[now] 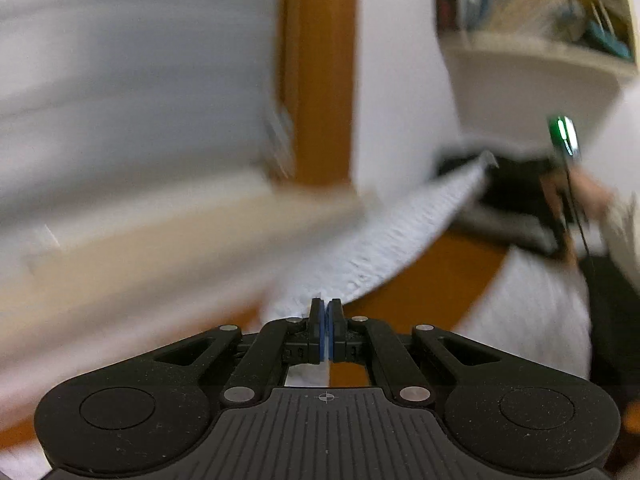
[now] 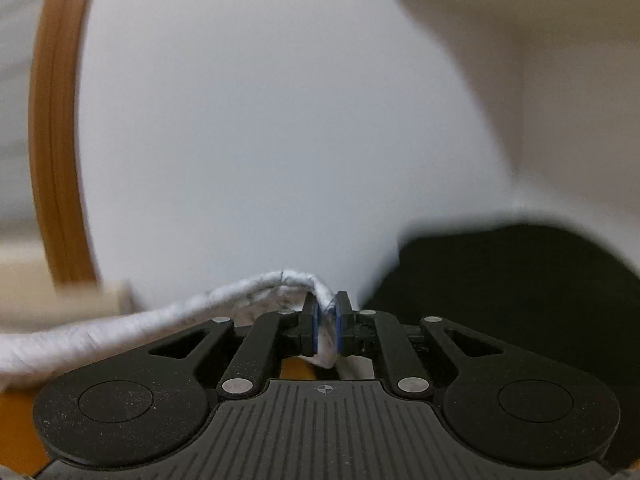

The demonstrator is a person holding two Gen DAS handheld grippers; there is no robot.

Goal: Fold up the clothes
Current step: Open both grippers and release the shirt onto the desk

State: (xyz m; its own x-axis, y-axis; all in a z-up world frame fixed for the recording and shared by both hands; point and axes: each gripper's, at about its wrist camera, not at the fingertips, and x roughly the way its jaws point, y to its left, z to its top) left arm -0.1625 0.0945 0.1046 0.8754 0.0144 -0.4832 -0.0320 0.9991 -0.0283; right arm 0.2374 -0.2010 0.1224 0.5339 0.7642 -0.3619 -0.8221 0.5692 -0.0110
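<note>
Left gripper [image 1: 327, 310]: blue pads pressed together, pinching an edge of the white, textured knit cloth [image 1: 384, 240]. Cloth stretched in the air from there to the far right, toward the right gripper [image 1: 490, 160], seen only as a dark blurred shape. Below the cloth, orange-brown wooden floor [image 1: 424, 280]; behind, white wall [image 1: 160, 80] and an orange-brown wooden door frame [image 1: 320, 72]. Whole left view smeared by blur.

Right gripper [image 2: 327, 308]: pads clamped on a bunched thick fold of the same cloth [image 2: 120, 328], with a small gap between the pads filled by fabric. Edge rolled like a rope, running away to the left.

Risks, as a judgement:
- Slipping on the right: thick rolled bunch, so only part of the fabric really pressed; a strong pull probably drags it out.
- Slipping on the left: very thin pinch near the edge, easy to lose if tension rises.
- Twisted rolled edge, so a crooked fold likely unless shaken flat first.
- Dropped corner falling on the floor, far from any visible folding surface.
</note>
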